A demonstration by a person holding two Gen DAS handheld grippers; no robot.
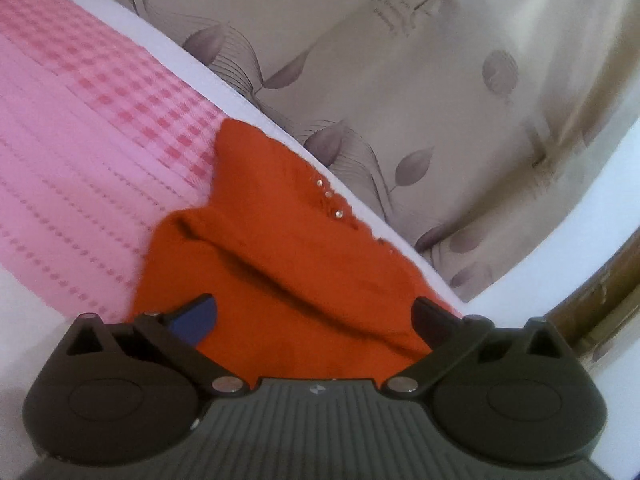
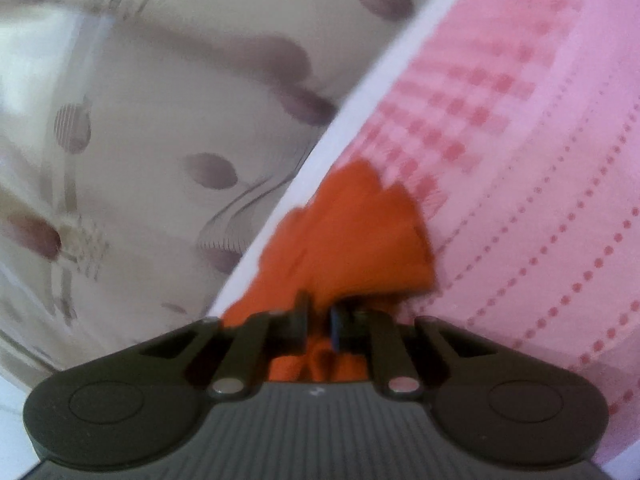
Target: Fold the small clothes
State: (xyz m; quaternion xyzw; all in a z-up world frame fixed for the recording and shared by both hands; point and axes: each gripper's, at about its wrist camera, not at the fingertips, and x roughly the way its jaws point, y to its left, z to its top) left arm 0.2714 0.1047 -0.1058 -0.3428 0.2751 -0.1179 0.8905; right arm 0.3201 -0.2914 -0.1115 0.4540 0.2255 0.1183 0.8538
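Note:
An orange knit garment [image 1: 280, 264] with small shiny studs lies on a pink checked and dotted cloth [image 1: 80, 140], close to the table's edge. My left gripper [image 1: 316, 316] is open, its jaws wide apart with the orange fabric between and under them. In the right wrist view my right gripper [image 2: 320, 320] is shut on a bunched part of the orange garment [image 2: 360, 236], which spreads out ahead of the fingers over the pink cloth [image 2: 540, 160].
A white table edge [image 1: 224, 88] runs diagonally beside the pink cloth. Beyond it hangs a beige curtain with grey leaf prints [image 1: 400, 80]. A brown wooden piece [image 1: 592, 300] shows at the right. The right wrist view is blurred.

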